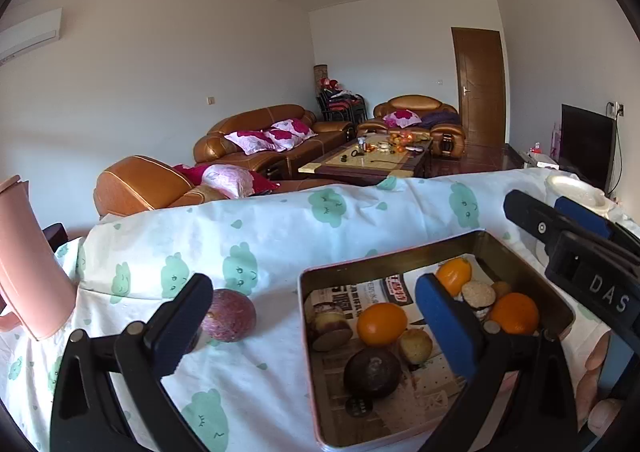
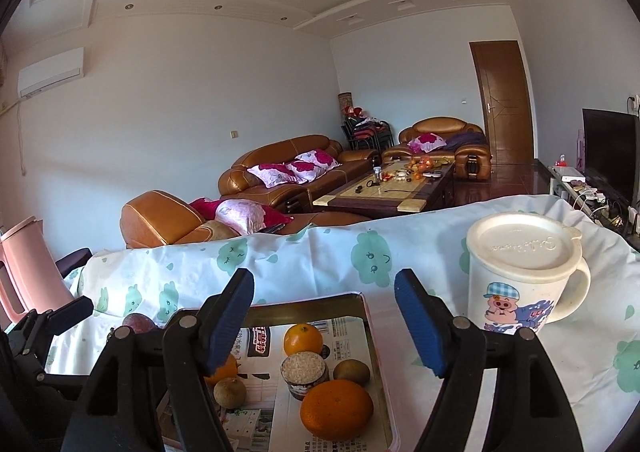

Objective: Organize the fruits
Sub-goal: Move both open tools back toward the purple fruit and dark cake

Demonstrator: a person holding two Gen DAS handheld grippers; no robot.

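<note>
On the white tablecloth printed with green cloud faces (image 1: 280, 236), a shallow rectangular metal tin lined with printed paper (image 1: 384, 260) holds most of the fruit. The left gripper (image 1: 316, 312) hangs over the tin's left edge with its jaws spread wide and nothing between them: its left finger (image 1: 182, 316) stands just in front of a round purple passion fruit (image 1: 230, 316) that lies on the cloth outside the tin, though whether they touch cannot be told, while its right blue-padded finger (image 1: 444, 324) is over the tin's contents.

Inside the tin sit a bright orange (image 1: 382, 324), a dark purple passion fruit (image 1: 372, 372), a second orange (image 1: 514, 312), a third orange at the back (image 1: 454, 274), a small round cake topped with pale crumbs (image 1: 478, 296), a small tan fruit (image 1: 416, 346) and a halved brownish piece (image 1: 330, 328).

From the right wrist view, the right gripper (image 2: 324, 316) is likewise wide open and empty, poised above the tin (image 2: 378, 352), with a large orange (image 2: 336, 410) nearest the camera. A white lidded mug with a cartoon pig (image 2: 520, 272) stands just right of the tin. A pink plastic pitcher (image 1: 28, 264) stands at the far left of the table.
</note>
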